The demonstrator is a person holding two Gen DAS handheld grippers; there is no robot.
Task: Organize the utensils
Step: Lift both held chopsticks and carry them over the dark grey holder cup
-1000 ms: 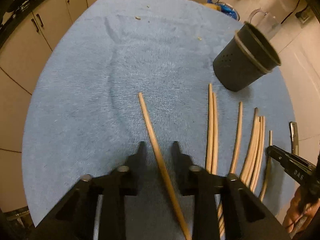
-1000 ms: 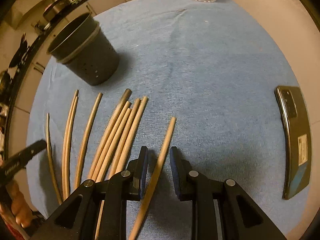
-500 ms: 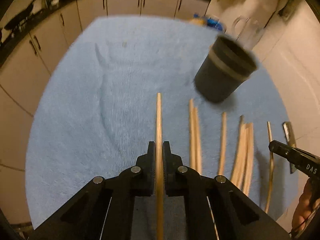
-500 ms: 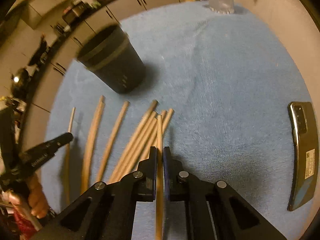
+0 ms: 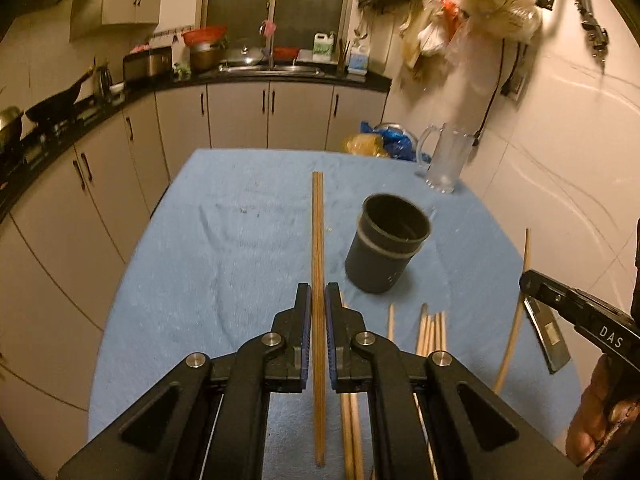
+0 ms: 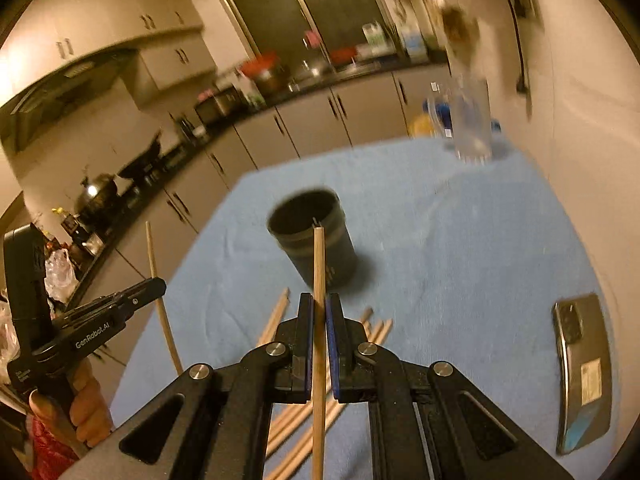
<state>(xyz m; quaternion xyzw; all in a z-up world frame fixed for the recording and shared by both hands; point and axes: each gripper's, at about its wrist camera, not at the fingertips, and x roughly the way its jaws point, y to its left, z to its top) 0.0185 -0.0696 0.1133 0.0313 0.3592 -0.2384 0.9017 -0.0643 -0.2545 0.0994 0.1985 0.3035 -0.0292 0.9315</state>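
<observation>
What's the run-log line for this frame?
left gripper: shut on chopstick | right gripper: shut on chopstick | holder: upright, empty | phase: carrying

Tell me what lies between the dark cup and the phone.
Only bare blue cloth separates the dark cup from the phone, clearest in the right wrist view.

Both wrist views look downward, sharing the dark cup.

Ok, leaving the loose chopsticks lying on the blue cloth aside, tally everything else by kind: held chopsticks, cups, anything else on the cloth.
Held chopsticks: 2, the left chopstick in the left gripper and the right chopstick in the right gripper
Dark holder cup: 1
Glass mug: 1
Phone: 1
Total: 5
</observation>
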